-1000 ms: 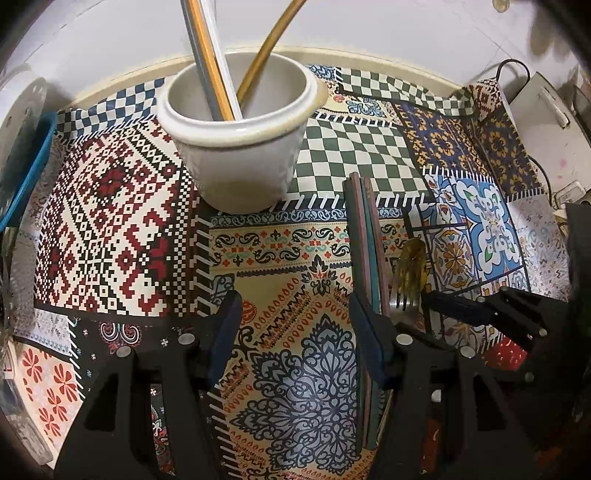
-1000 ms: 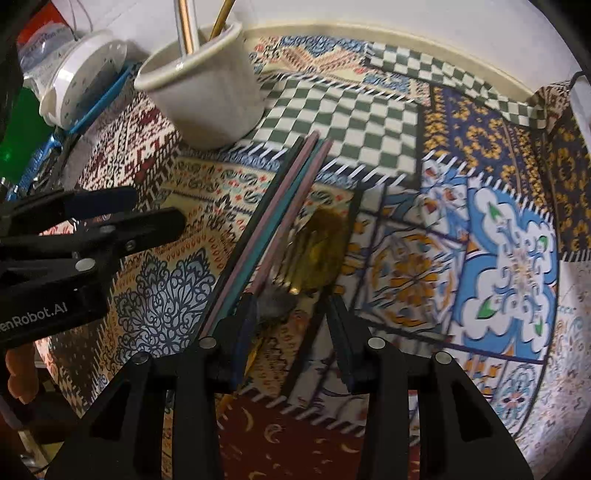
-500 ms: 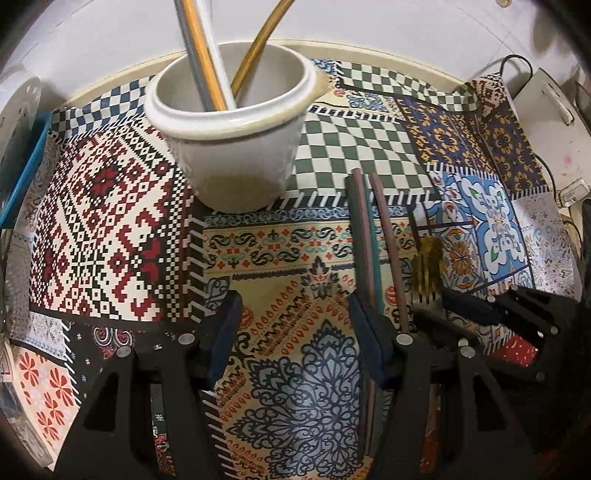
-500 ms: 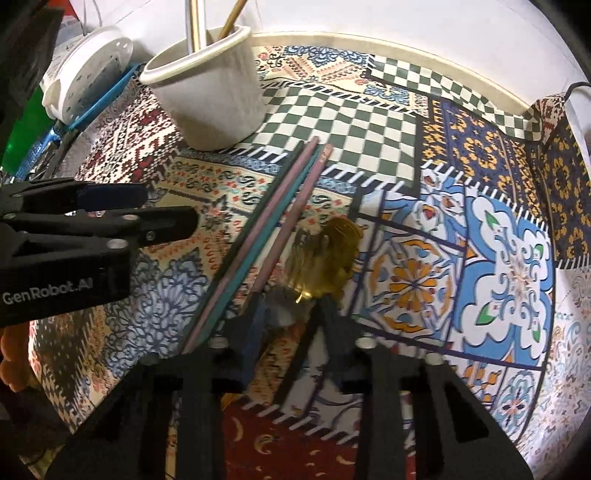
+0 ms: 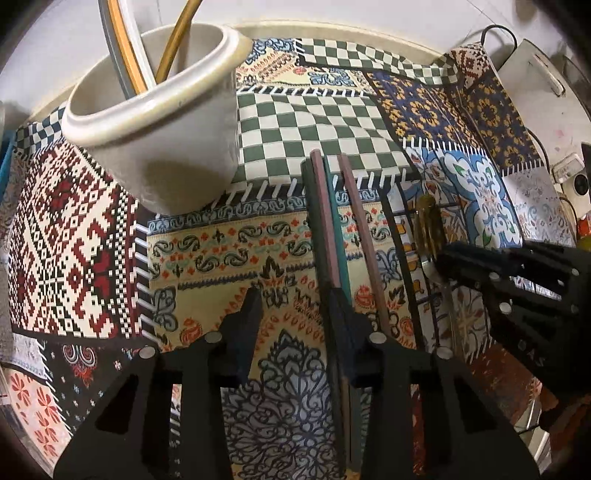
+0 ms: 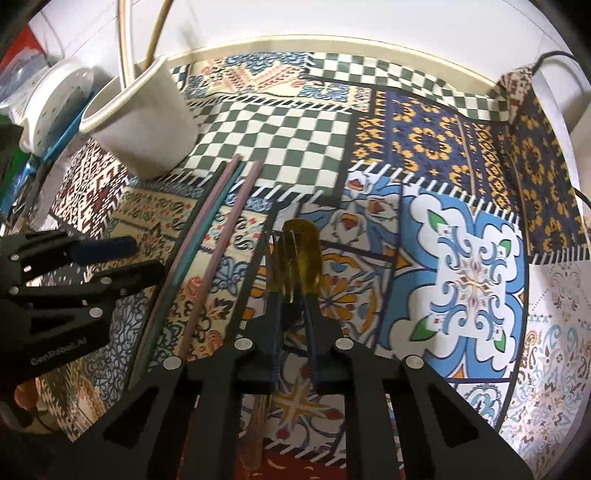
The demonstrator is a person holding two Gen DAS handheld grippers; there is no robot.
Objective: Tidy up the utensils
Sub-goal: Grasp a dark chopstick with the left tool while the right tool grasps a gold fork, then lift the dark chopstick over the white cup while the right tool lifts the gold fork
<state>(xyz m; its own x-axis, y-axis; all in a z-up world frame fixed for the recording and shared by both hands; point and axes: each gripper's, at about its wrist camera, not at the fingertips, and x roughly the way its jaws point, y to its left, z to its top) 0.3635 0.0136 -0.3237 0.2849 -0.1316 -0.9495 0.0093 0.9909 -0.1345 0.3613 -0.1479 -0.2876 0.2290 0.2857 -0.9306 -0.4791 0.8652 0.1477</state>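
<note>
A gold fork point(image 6: 301, 251) stands on edge over the patterned cloth. My right gripper point(image 6: 292, 306) is closing, and its pads press on the fork's neck. From the left wrist view the same fork point(image 5: 426, 225) shows at the right gripper's tips point(image 5: 454, 254). Pink and teal chopsticks point(image 5: 325, 221) lie bundled on the cloth and run under my left gripper's right finger. One pink chopstick point(image 5: 360, 229) lies apart to their right. My left gripper point(image 5: 295, 306) is closing with only cloth between its jaws. A white cup point(image 5: 177, 147) at the back left holds two long handles point(image 5: 122, 55).
A dark chopstick point(image 6: 255, 258) lies just left of the fork. A white perforated dish point(image 6: 55, 99) sits left of the cup point(image 6: 147, 122). A white box with a cable point(image 5: 535, 70) and a socket strip point(image 5: 569, 173) stand at the far right. The table's round rim point(image 5: 332, 29) meets the wall.
The right jaws have narrowed onto the fork, which has turned from flat onto its edge. The left jaws have narrowed and moved nearer the cup, over the chopsticks.
</note>
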